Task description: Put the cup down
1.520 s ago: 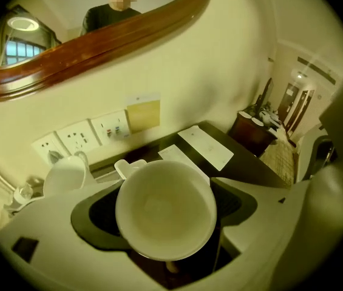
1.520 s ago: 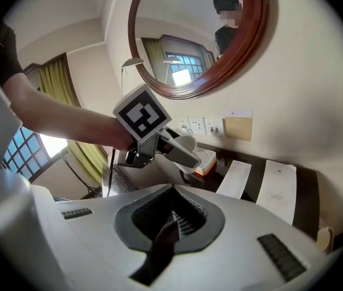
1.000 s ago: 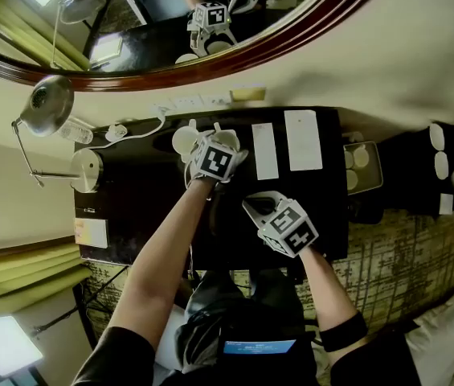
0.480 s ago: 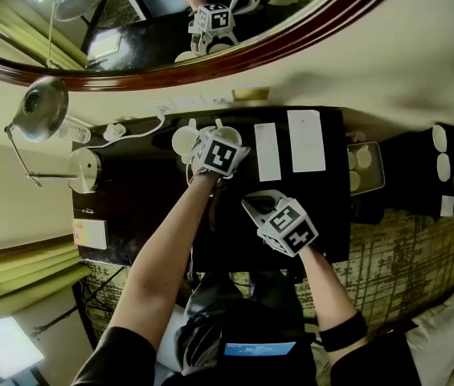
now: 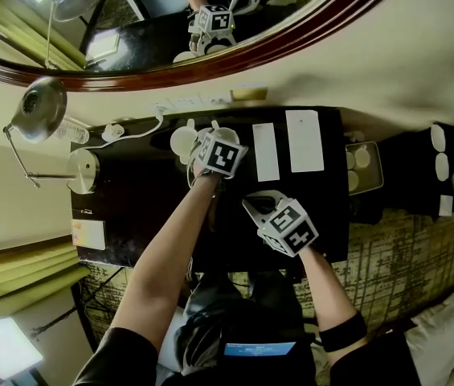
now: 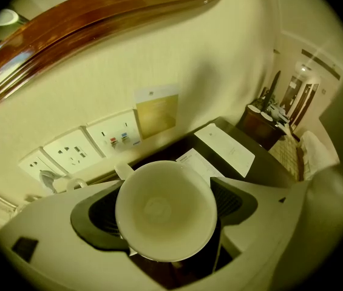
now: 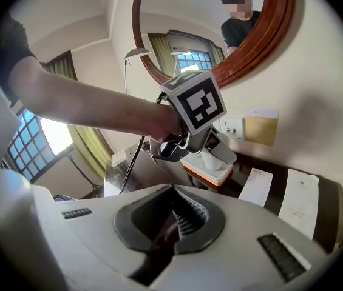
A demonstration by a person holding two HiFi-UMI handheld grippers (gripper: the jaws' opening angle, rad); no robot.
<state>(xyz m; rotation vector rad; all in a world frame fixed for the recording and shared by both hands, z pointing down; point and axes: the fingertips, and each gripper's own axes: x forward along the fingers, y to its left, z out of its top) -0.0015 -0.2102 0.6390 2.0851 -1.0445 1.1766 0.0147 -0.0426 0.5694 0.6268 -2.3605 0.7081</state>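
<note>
Left claw (image 6: 166, 208) spread wide and clamped on the cup (image 6: 162, 202)! Pads (image 6: 235, 200) press either side, and the cup's mouth faces the camera. Its base is hidden, so contact with the desk (image 6: 177, 147) can't be judged. Over to the right gripper view: right claw (image 7: 172, 223) pressed together, nothing in it. Head view now: the left claw itself covers the cup, up at the desk's rear edge, the right claw apart from it.

My left gripper (image 5: 207, 135) reaches to the far edge of the desk (image 5: 130, 199), just beside a white round dish (image 5: 182, 141). My right gripper (image 5: 255, 206) hangs nearer the near edge. Two white cards (image 5: 265, 151) lie along the far edge.
</note>
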